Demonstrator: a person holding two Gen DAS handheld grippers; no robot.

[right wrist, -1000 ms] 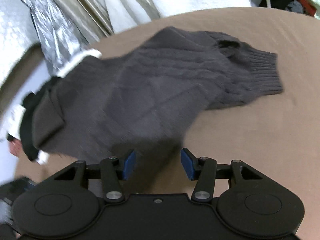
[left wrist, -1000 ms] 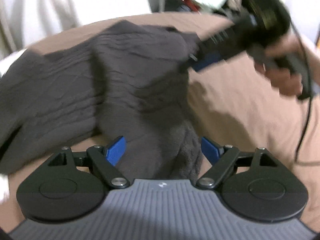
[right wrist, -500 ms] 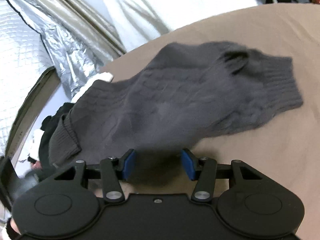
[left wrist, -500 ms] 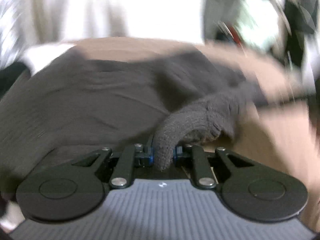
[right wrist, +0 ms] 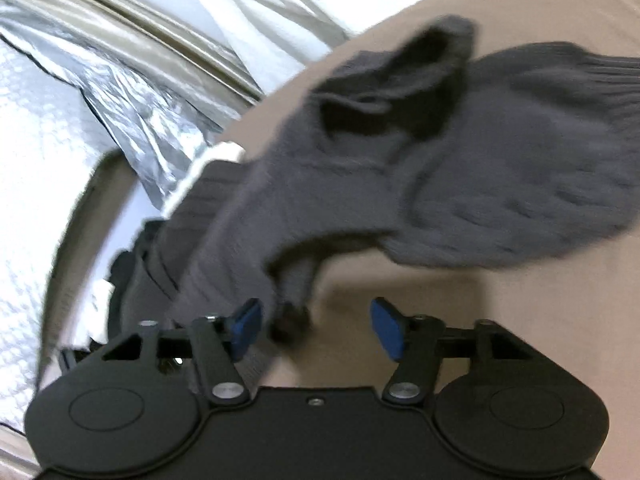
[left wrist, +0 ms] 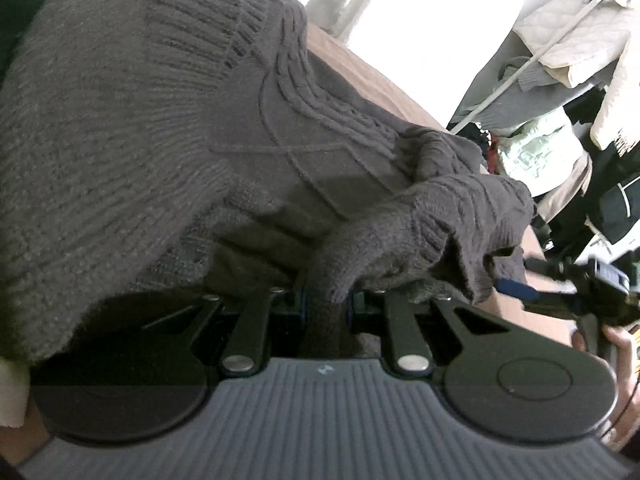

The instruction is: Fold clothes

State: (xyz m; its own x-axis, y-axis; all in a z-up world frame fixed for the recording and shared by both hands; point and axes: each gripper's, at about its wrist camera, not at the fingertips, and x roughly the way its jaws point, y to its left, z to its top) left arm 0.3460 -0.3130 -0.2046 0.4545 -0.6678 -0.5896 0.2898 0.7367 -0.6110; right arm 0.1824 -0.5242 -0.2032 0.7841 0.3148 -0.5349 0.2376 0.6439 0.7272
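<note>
A dark grey cable-knit sweater point(left wrist: 168, 128) fills the left wrist view, draped close over the camera. My left gripper point(left wrist: 324, 306) is shut on a bunched fold of it. In the right wrist view the sweater point(right wrist: 500, 168) lies partly on the tan sheet, blurred, with one end lifted toward the left. My right gripper point(right wrist: 316, 326) stands just in front of it, its jaws opening wide. A dark tip of the knit point(right wrist: 292, 312) hangs between the blue pads, and neither pad presses on it. A hand holds the right gripper at the right edge of the left wrist view.
The tan sheet point(right wrist: 520, 340) stretches bare to the right of the sweater. Crinkled silver foil point(right wrist: 120, 92) and white cloth point(right wrist: 240, 8) stand beyond the bed's far edge. Piled clothes and a rack point(left wrist: 560, 80) crowd the right of the left wrist view.
My left gripper closed on a sweater fold, then rolled and pulled it, so the knit now hangs near its camera. The right gripper's jaws spread wider and the sweater shifted in front of them.
</note>
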